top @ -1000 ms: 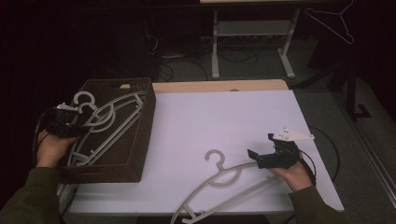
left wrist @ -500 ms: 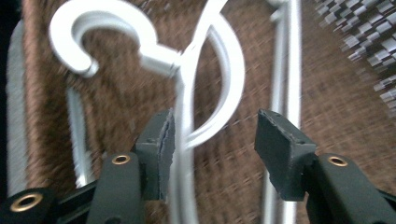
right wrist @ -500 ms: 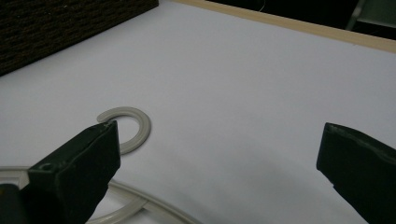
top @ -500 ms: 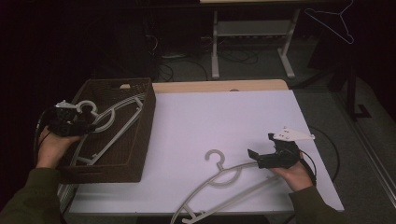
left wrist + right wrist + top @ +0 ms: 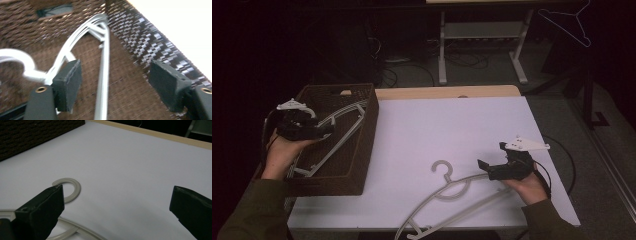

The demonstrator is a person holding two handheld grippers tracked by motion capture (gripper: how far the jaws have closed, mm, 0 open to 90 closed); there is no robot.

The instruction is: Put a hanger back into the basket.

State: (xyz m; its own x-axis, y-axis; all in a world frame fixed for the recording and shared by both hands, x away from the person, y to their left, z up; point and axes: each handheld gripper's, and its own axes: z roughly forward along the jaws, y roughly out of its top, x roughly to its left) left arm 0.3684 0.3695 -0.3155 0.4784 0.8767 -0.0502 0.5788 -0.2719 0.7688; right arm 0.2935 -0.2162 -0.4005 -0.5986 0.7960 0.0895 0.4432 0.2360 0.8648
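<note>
Your left hand-held gripper point(image 5: 328, 131) has lifted off the white hanger point(image 5: 343, 117) in the woven basket point(image 5: 362, 155); its jaws have just been opening and now stand apart with nothing clamped, the hanger lying below them on the basket floor. Your right hand-held gripper point(image 5: 484, 167) has kept its place, jaws wide apart, just beside the shoulder of the grey hanger point(image 5: 447, 192) lying flat on the desk point(image 5: 437, 125).
</note>
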